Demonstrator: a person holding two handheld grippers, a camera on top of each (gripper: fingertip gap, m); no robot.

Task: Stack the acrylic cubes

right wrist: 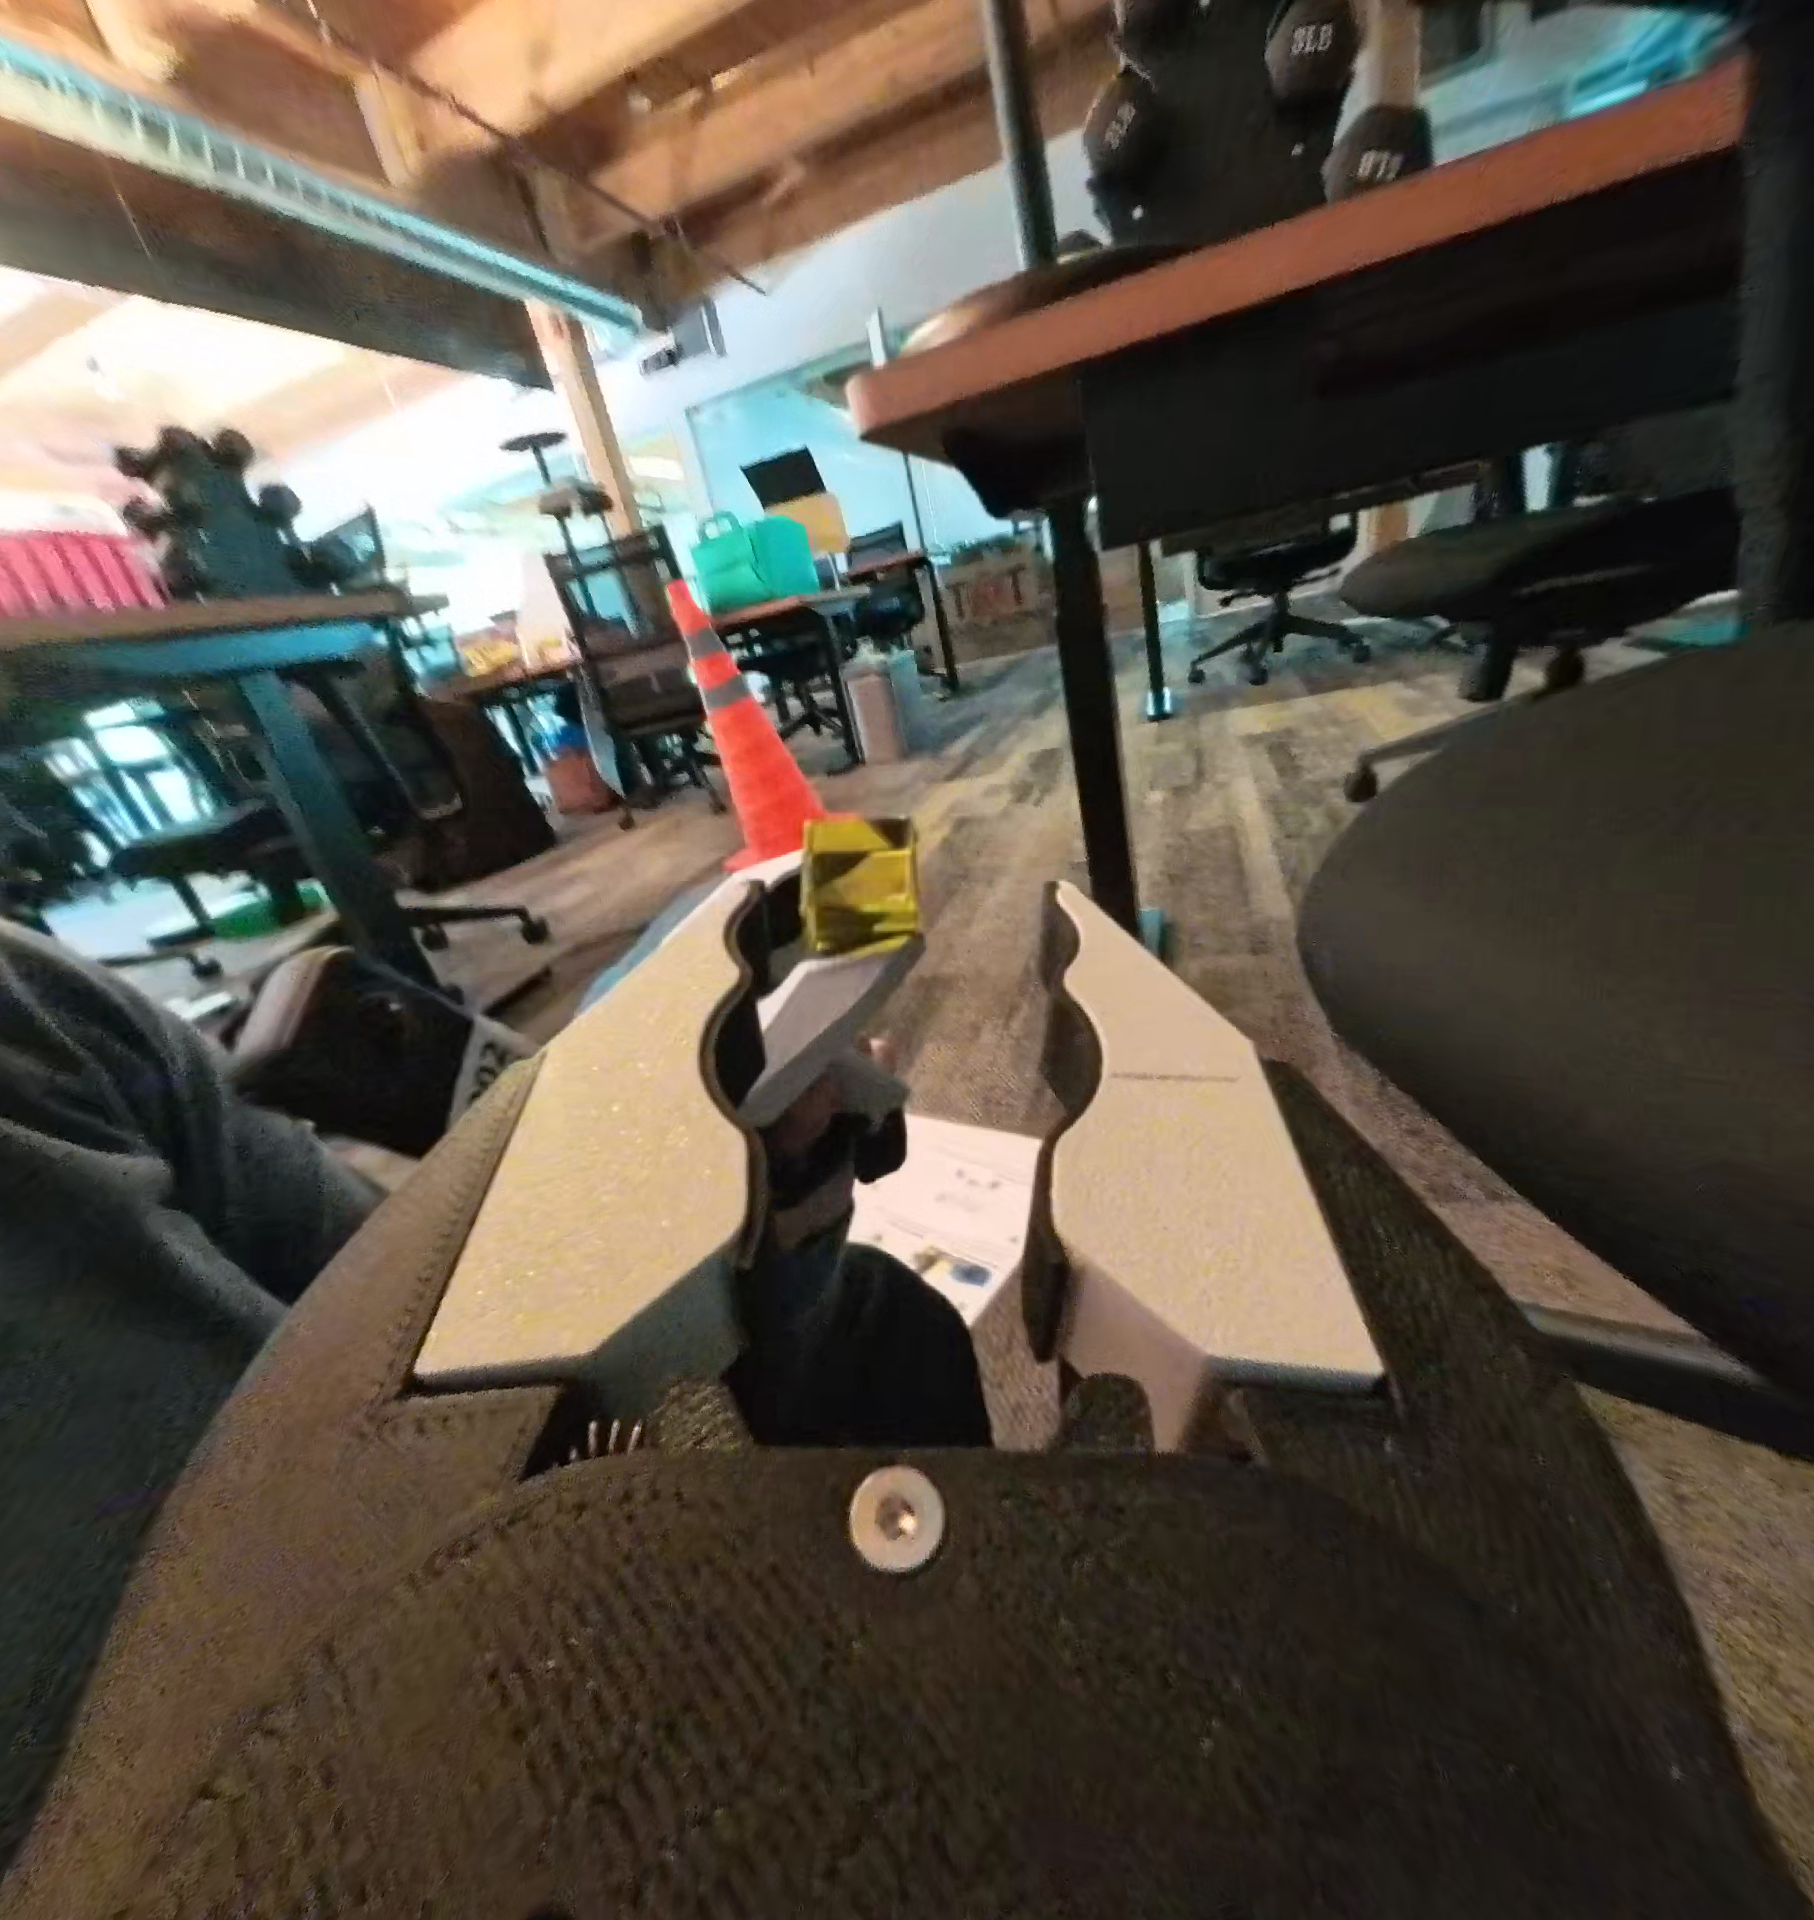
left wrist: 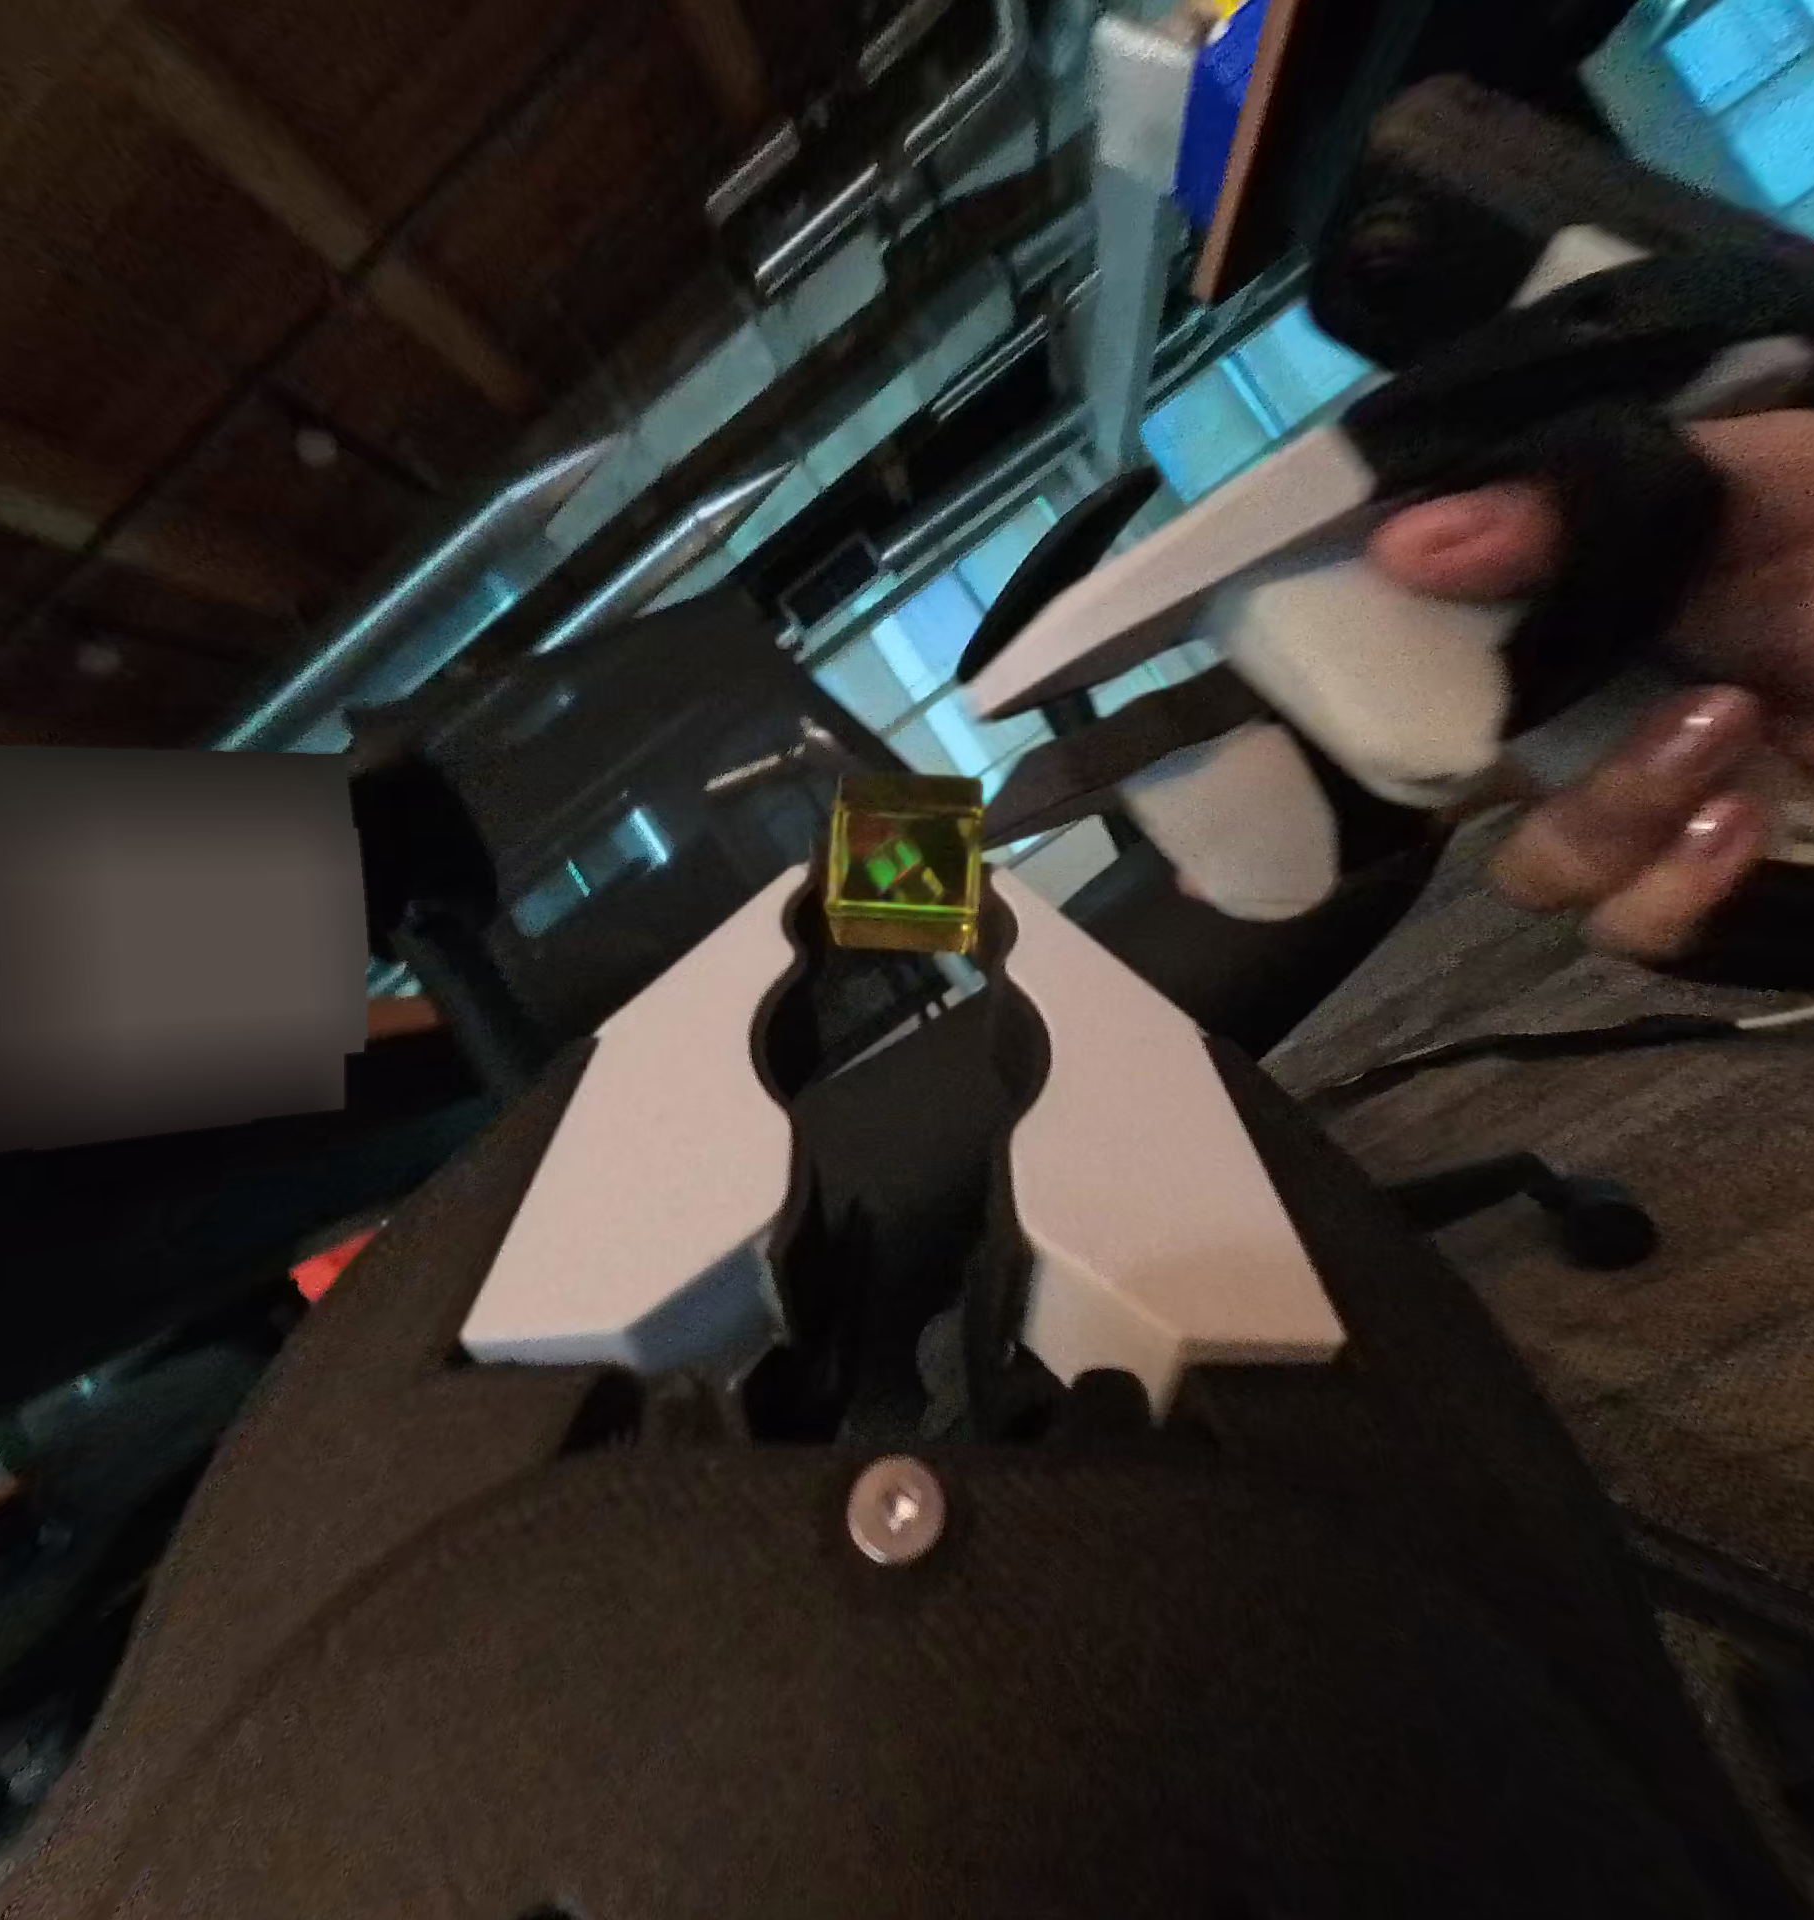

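1. The left gripper pinched a small translucent yellow cube at the very tips of its white fingers, a pad against each side of the cube.
2. The cube stood up beyond the fingertips, in the air, with nothing under it; green and dark reflections showed inside it.
3. The right gripper was spread wide, its two white fingers well apart and pressing on nothing.
4. In the right wrist view the yellow cube sat inside that spread, close by the left-hand fingertip and clear of the right-hand one; whether it touched the near tip could not be told.
5. Under the cube in that view one finger of the left gripper rose from below, with the person's hand behind it.
6. In the left wrist view the right gripper came in from the upper right, blurred, its dark tips just beside the cube's upper right corner, held by a hand.
7. Around them lay a patterned carpet, an orange traffic cone beyond the cube, a wooden-topped desk on black legs, a black chair seat at the right, and a sheet of paper on the floor below the right gripper.
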